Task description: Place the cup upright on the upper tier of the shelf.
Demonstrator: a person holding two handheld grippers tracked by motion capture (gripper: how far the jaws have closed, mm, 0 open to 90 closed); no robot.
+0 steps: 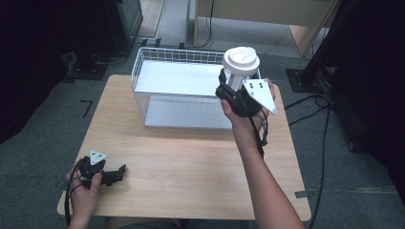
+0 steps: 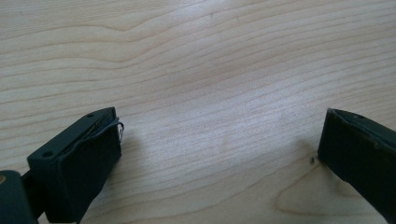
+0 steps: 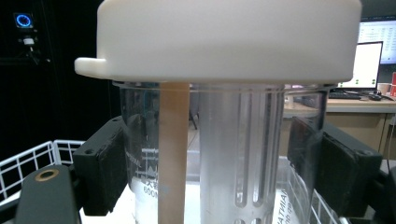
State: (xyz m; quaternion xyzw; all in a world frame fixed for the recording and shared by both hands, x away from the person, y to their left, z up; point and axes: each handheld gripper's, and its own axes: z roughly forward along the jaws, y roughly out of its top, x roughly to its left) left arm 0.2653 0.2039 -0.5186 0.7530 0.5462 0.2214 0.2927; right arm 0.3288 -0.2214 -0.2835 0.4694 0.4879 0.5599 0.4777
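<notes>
We judge the job partly done: our right tongs (image 1: 232, 88) pinch the clear jug (image 3: 224, 154) by its sides under the white lid (image 1: 240, 59), aloft over the wire basket (image 1: 157, 53) at its 3 o'clock end, not yet set down. Our left tongs (image 1: 114, 175) rest spread at the surface's (image 1: 191, 167) 7 o'clock.

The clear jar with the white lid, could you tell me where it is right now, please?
The jar is held upright in the right gripper, above the right end of the wire basket at the table's far side.
</notes>
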